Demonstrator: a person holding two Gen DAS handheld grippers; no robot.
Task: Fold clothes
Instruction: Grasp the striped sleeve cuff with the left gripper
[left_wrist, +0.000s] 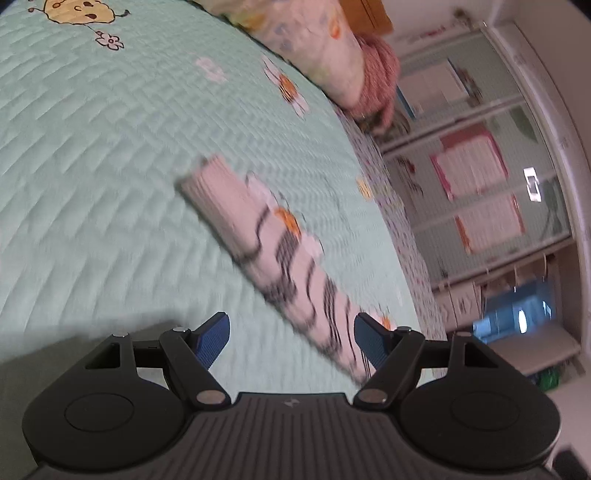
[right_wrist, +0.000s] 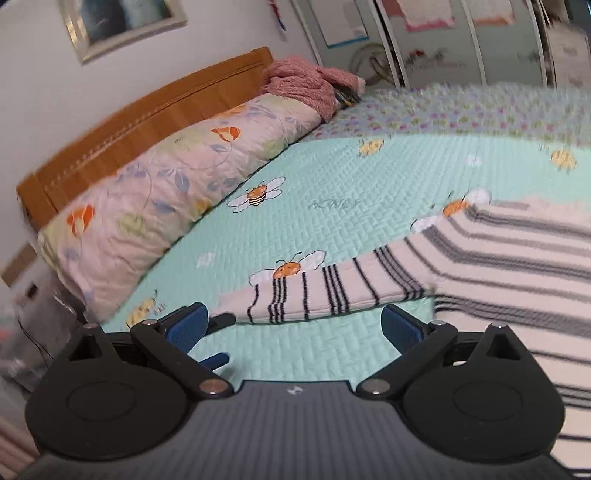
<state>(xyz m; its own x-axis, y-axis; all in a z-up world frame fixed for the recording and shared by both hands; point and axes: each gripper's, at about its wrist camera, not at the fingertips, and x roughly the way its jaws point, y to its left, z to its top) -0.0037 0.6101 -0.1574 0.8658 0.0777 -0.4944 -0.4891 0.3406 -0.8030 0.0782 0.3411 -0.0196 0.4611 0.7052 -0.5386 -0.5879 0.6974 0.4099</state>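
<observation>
A bed (right_wrist: 332, 206) filled both views, spread with a mint-green quilted cover printed with cartoon bees and small flowers. On it lay a white garment (right_wrist: 498, 266) with dark stripes, grouped in thin bands. In the right wrist view its body spread flat to the right, and a long sleeve (right_wrist: 325, 291) reached out leftward across the cover, its cuff end lying over a printed bee. In the left wrist view the same garment (left_wrist: 280, 254) showed as a long narrow strip running diagonally from the middle of the bed down toward the camera; motion blur smeared it, so whether that strip was the sleeve or a folded edge could not be told.

A floral bolster or rolled quilt (right_wrist: 155, 184) lay along the orange wooden headboard (right_wrist: 147, 110), with a pink knitted piece (right_wrist: 303, 85) bunched at its far end. A framed picture (right_wrist: 122, 22) hung on the pale wall above, and wardrobe doors (left_wrist: 480, 177) with papers stuck to them stood past the bed's edge.

The left gripper (left_wrist: 291, 339) had its blue-padded jaws apart and empty, the near end of the striped strip lying just beside the right-hand pad. The right gripper (right_wrist: 310, 328) hovered with jaws spread wide and nothing between them, the sleeve's lower edge just beyond the fingertips.
</observation>
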